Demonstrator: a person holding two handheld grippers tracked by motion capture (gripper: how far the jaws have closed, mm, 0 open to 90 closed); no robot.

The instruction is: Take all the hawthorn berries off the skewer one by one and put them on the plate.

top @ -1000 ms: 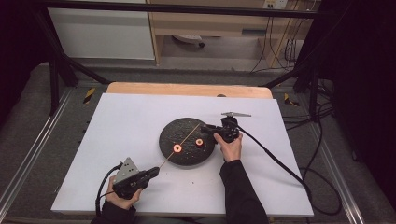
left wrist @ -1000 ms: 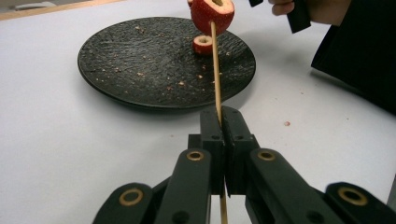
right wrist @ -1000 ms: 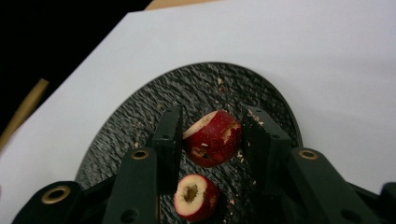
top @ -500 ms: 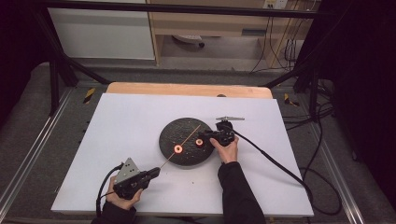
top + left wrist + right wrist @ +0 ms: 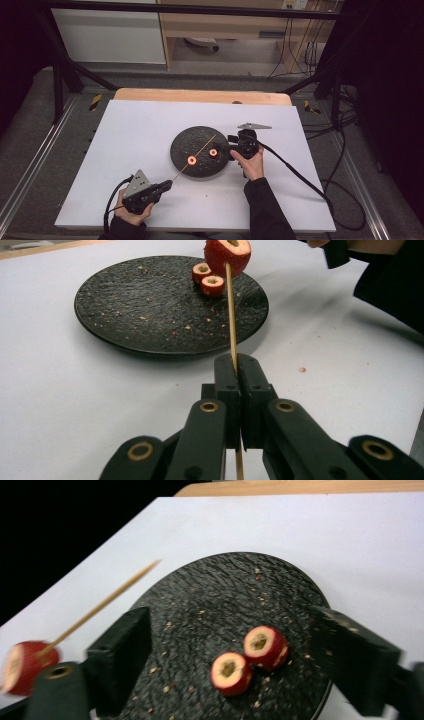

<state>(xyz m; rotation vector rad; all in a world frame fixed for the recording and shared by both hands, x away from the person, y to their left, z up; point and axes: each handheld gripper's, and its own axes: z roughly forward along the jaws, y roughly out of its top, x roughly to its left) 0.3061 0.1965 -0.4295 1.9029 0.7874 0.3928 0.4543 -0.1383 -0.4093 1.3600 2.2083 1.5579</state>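
One white table [image 5: 150, 130] filling mid-frame, black plate [image 5: 190, 142] at its centre, right gripper [image 5: 231, 148] just opened beside it, left gripper [image 5: 166, 186] clenched on skewer [image 5: 200, 151], one fruit piece [image 5: 191, 160] threaded, two fruit pieces [image 5: 247, 657] on plate

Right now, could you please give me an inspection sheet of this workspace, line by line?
Surface: white table top, small red specks near the plate.
Job's things: wooden skewer with one red fruit slice threaded on it; two more slices lie side by side on the black plate.
Clutter: crumbs on the plate.
Grippers: left gripper is shut on the skewer; right gripper has just been opening, jaws apart either side of the two slices, not pressing them.
Cables: one trails from each gripper; more on the floor at right.
Surroundings: dark frame, wooden shelving behind.
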